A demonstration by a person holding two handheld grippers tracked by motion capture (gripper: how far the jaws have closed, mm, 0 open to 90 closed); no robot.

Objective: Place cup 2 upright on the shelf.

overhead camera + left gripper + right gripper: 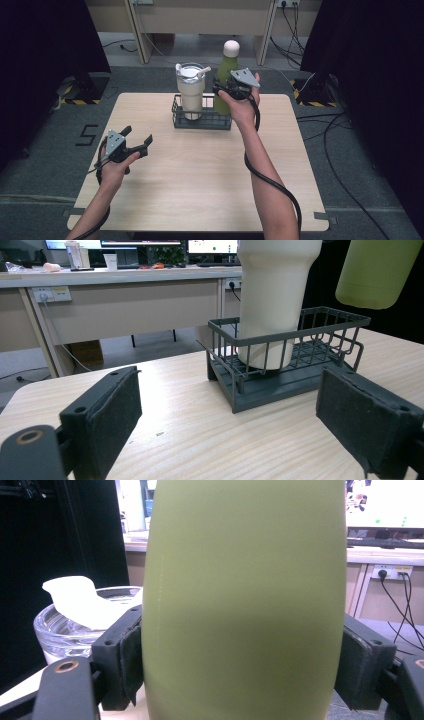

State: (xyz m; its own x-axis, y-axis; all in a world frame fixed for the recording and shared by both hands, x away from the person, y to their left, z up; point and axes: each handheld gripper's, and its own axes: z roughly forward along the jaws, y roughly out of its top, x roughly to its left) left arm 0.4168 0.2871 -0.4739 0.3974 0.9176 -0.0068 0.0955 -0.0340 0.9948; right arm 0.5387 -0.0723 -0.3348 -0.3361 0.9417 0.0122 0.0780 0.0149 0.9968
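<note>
Nearest us, the left tool hovers low over the near-left of the counter, jaws spread wide with nothing between them, pointing toward the wire basket at the far middle. In that basket stands the cream tumbler, upright in the left half, lid and straw on top. Beside it on the right, the right tool is clamped around the green bottle, pads pressed on both sides of its body. From the left gripper view the bottle's base hangs above the basket rim, so it's airborne, either going in or coming out; I can't say which. To do this well: keep the bottle upright, stay clear of the tumbler, and clear the wire rim. The left tool could brace the basket if it shifts.
</note>
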